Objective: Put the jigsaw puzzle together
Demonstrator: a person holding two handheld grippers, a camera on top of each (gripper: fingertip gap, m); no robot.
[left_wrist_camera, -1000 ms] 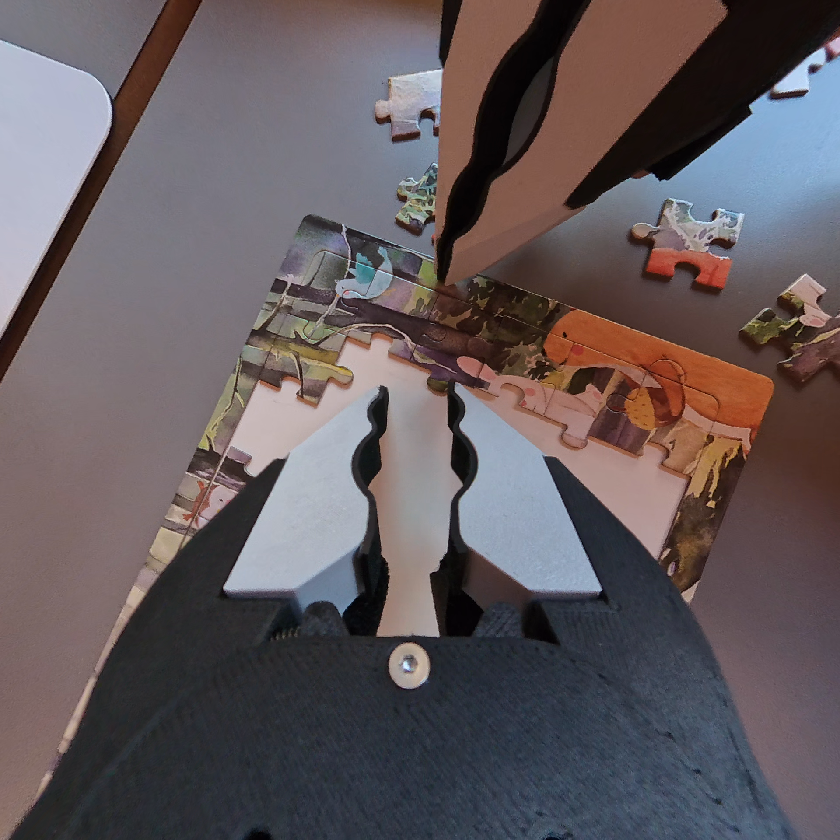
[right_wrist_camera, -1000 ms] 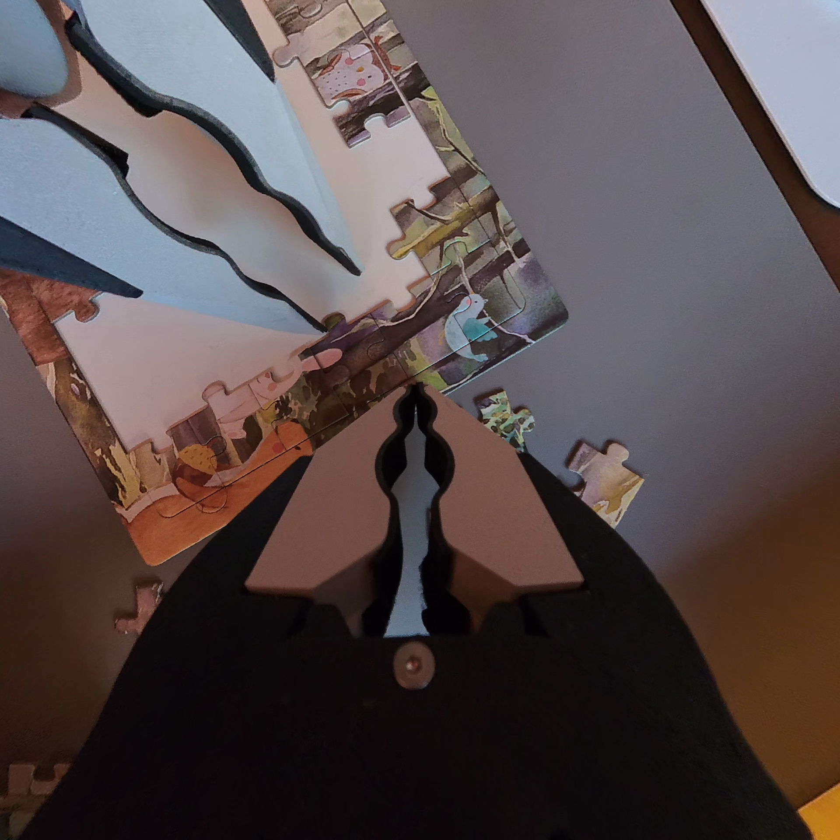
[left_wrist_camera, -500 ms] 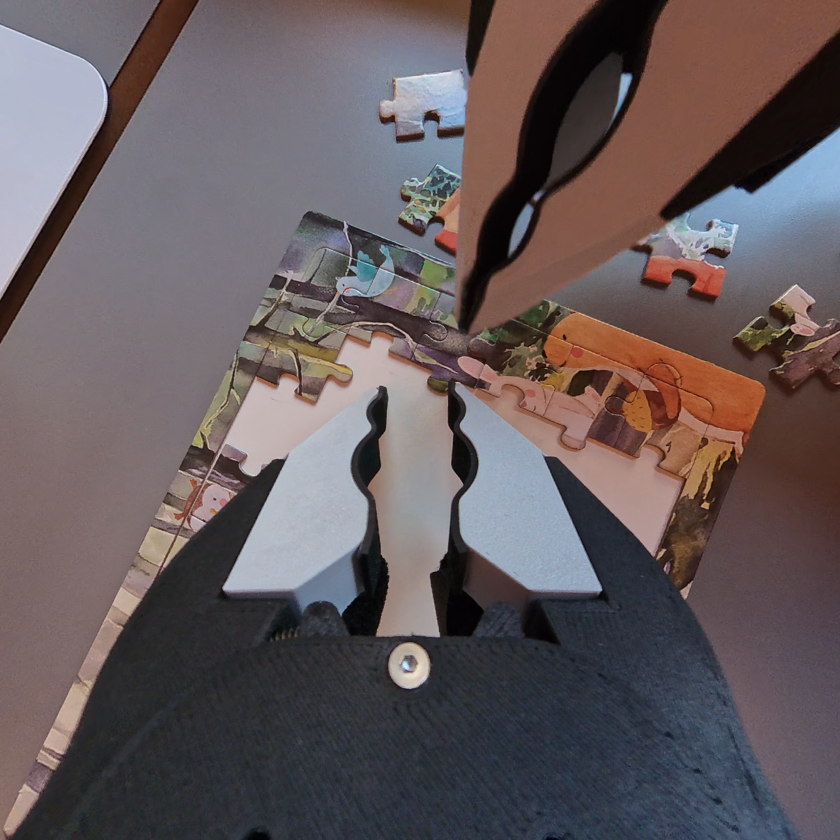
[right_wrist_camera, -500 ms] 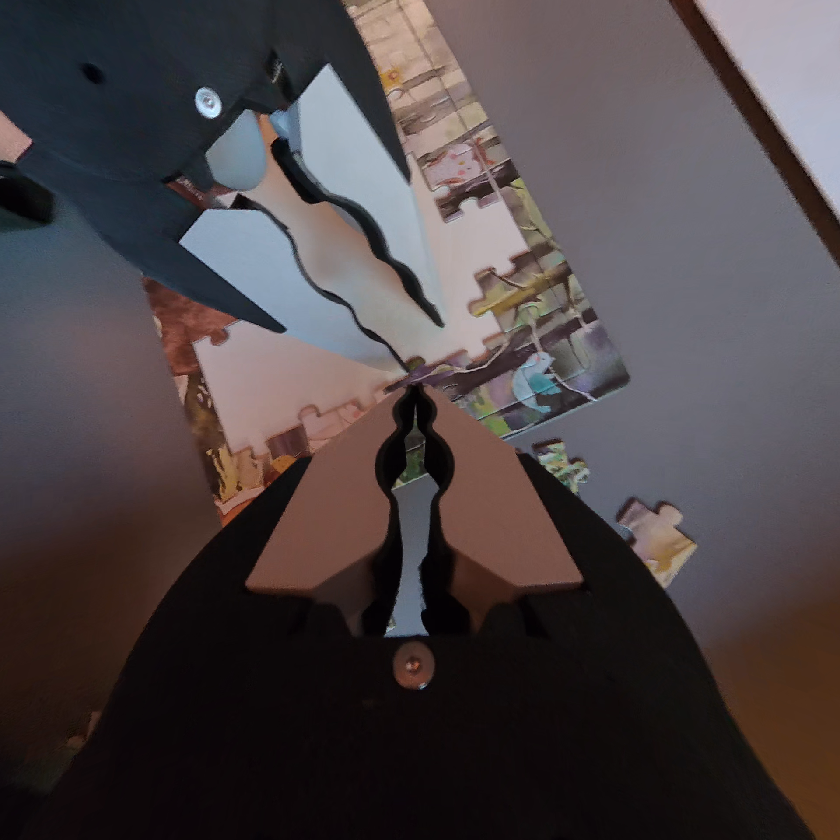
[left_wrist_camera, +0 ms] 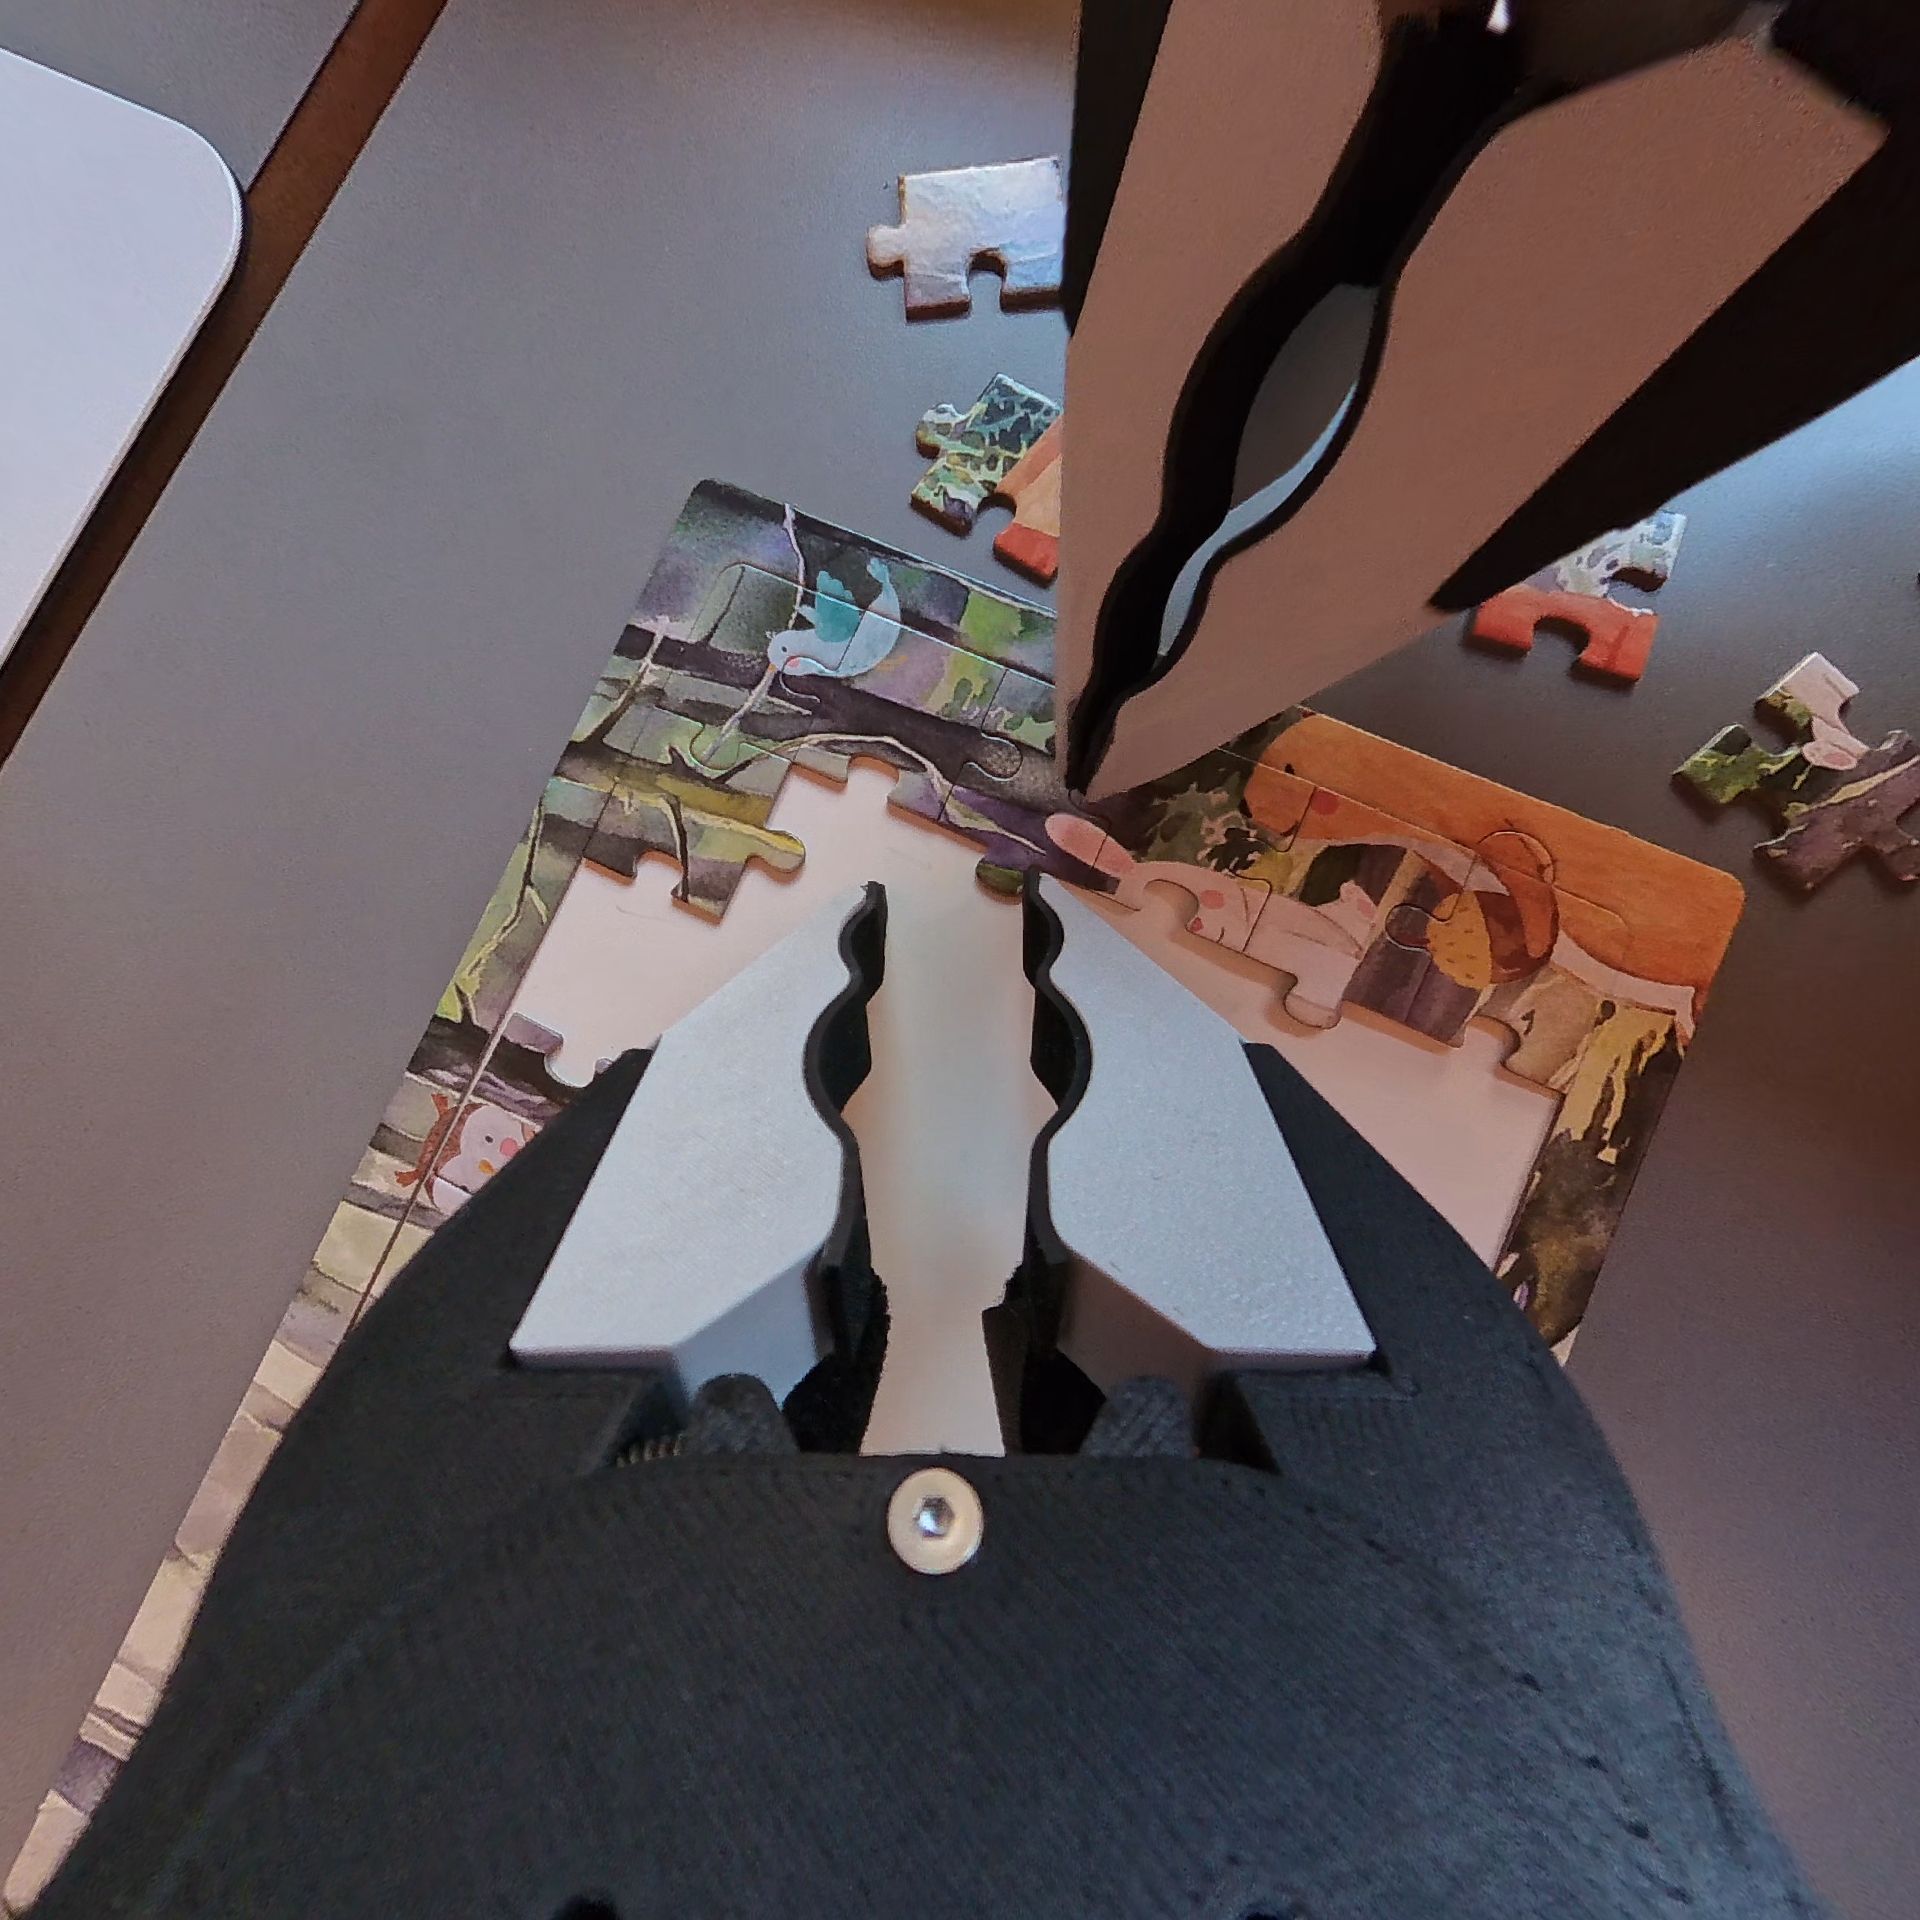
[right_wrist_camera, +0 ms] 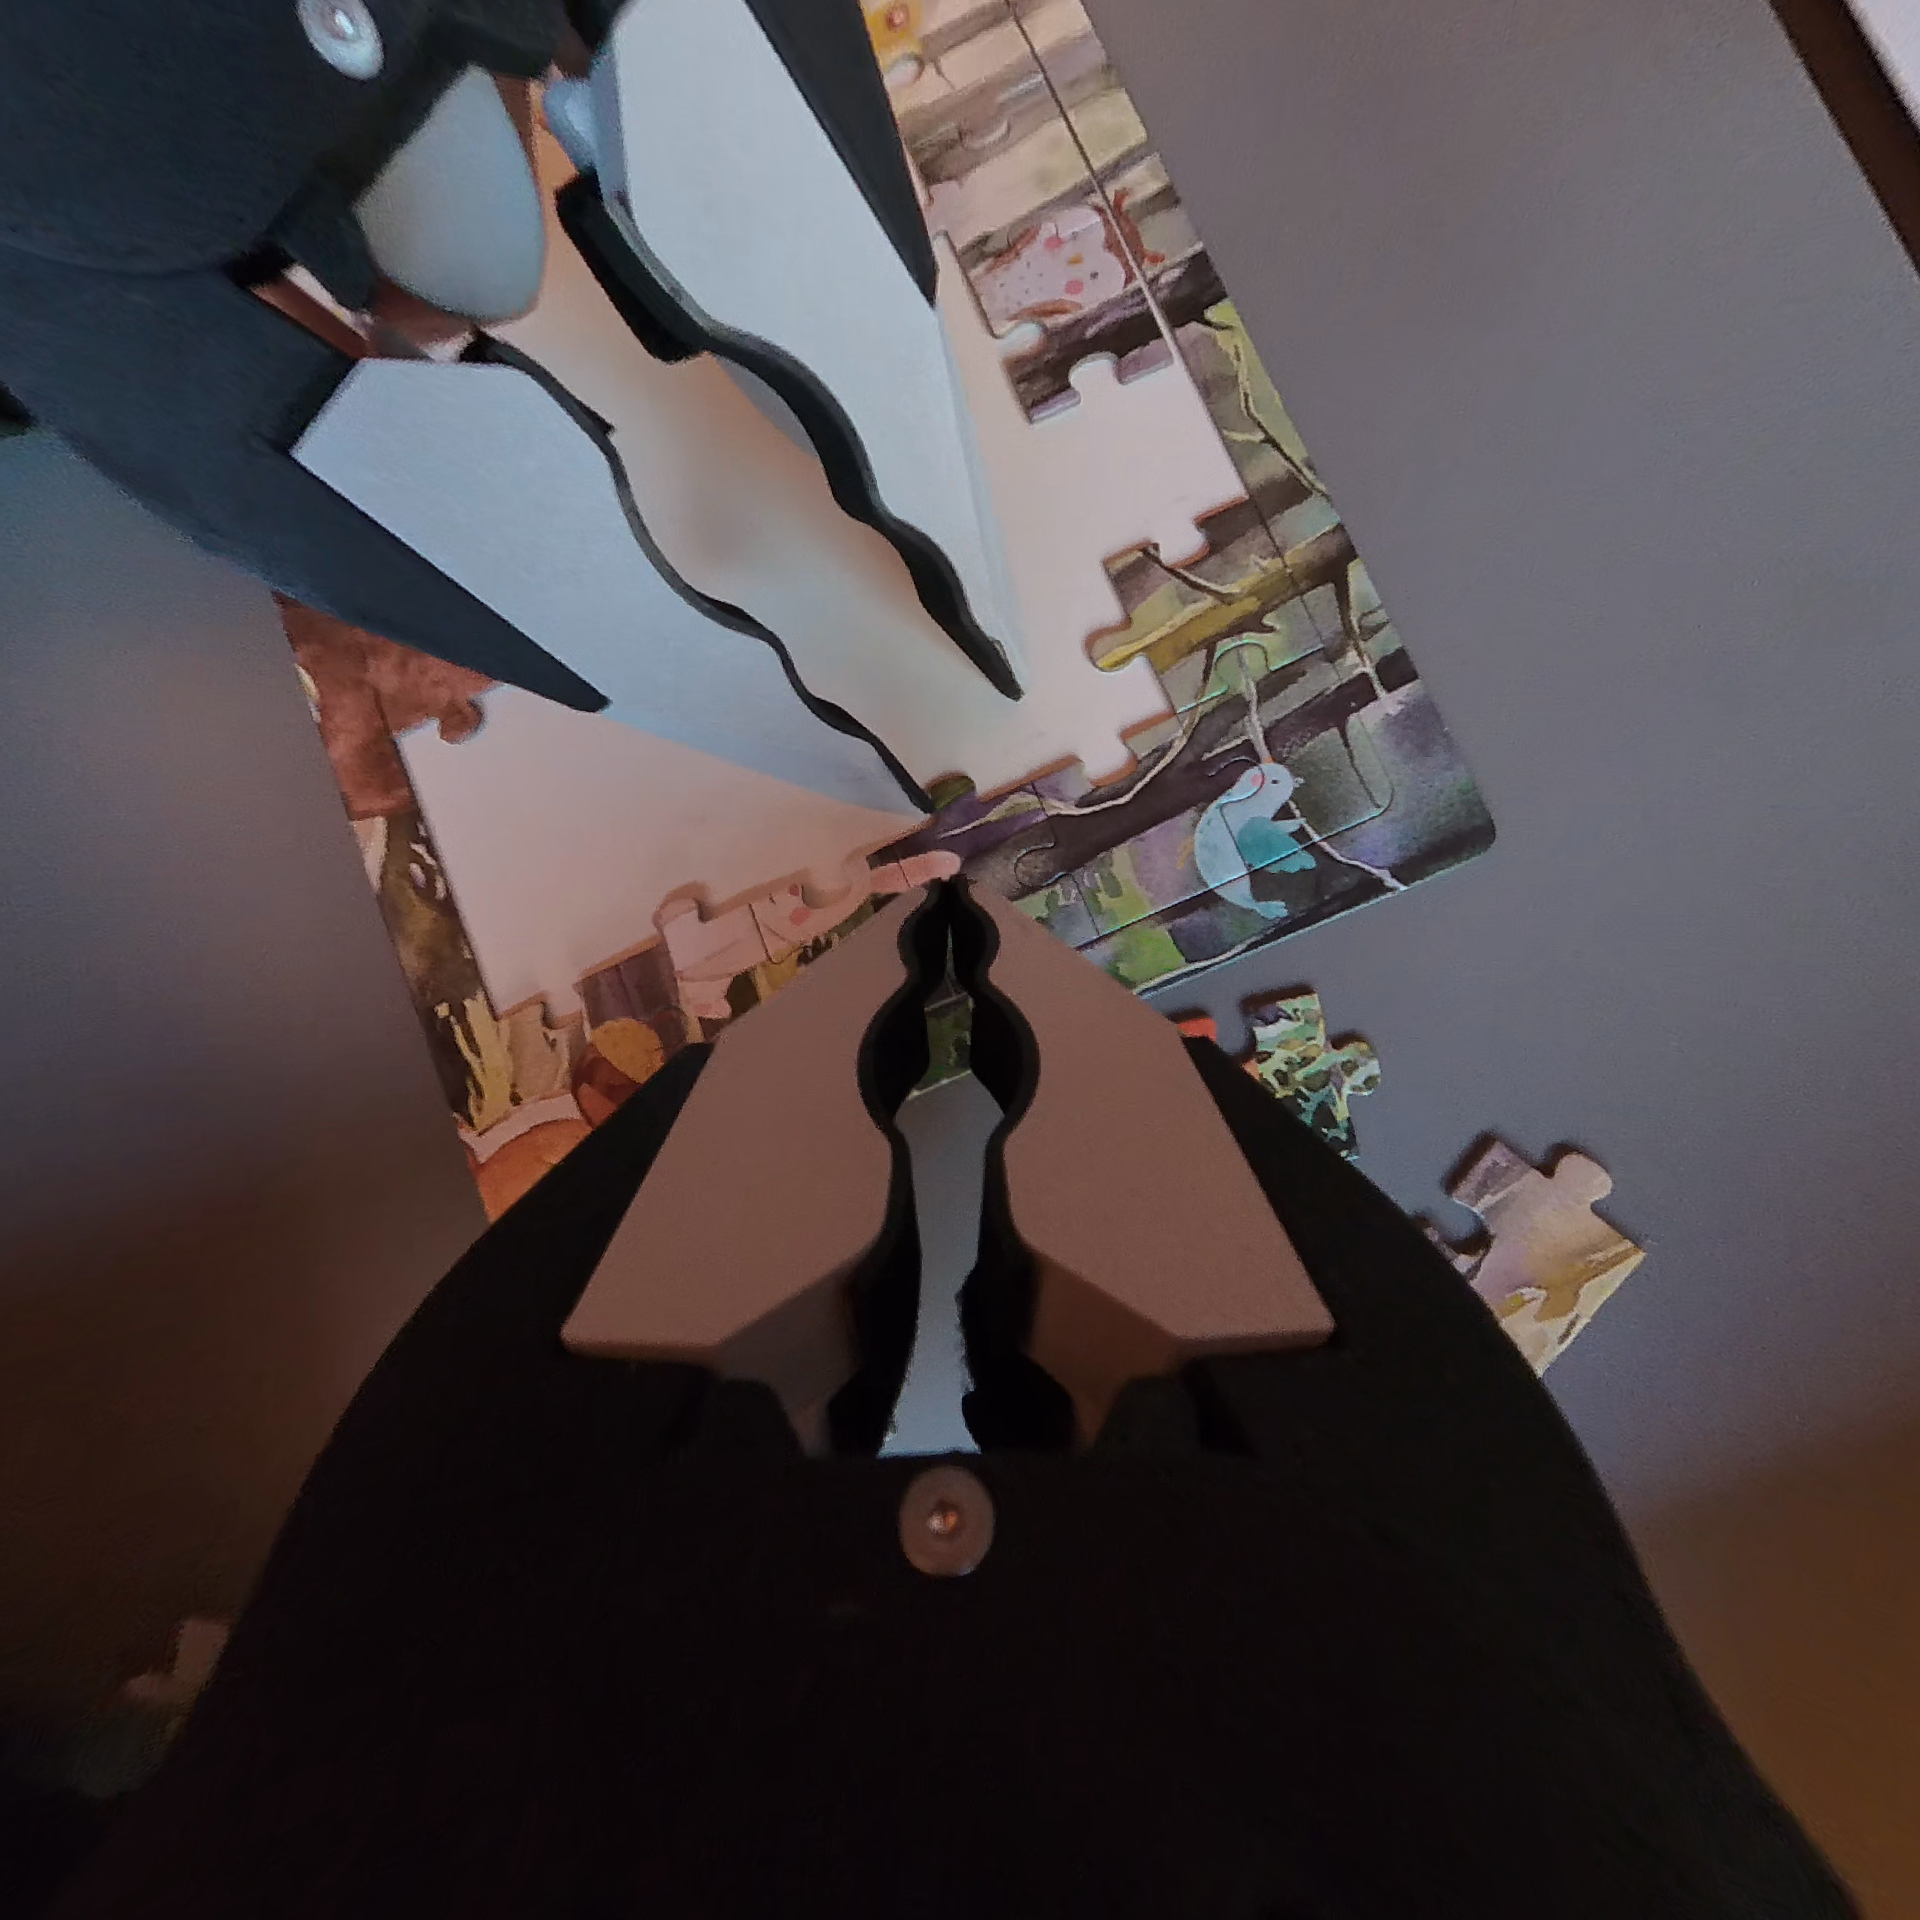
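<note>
We work over a smooth grey surface [left_wrist_camera: 436, 436] with a dark brown edge strip and a pale rounded slab beyond it at the left of the left wrist view. On the surface lies the puzzle tray [left_wrist_camera: 1621, 1174], a flat rectangular card with rounded corners and a printed painted border. Inside it, fitted pieces form a band along the far side and down the left: a blue bird on a dark branch [left_wrist_camera: 831, 634], green foliage, an orange patch with a mushroom. The middle of the tray is bare white backing [left_wrist_camera: 1382, 1101], its edge cut by the knobs and notches of the fitted pieces.

Loose pieces lie on the surface beyond the tray, flat card with knobbed outlines: a pale bluish one [left_wrist_camera: 966, 244], a green and orange one [left_wrist_camera: 982, 468] partly behind the right gripper, a white and red one [left_wrist_camera: 1579, 623], and a green and purple one [left_wrist_camera: 1808, 769] at the far right.

Our left gripper [left_wrist_camera: 951, 894] hovers over the bare backing, its grey wavy-edged jaws apart with a clear gap and nothing between them. Our right gripper [right_wrist_camera: 948, 894] comes down steeply from the far side, jaws pinched together at the tips, which press on the inner edge of the fitted band, near a pink patch [left_wrist_camera: 1081, 842]. We cannot tell whether anything is pinched between those tips.
</note>
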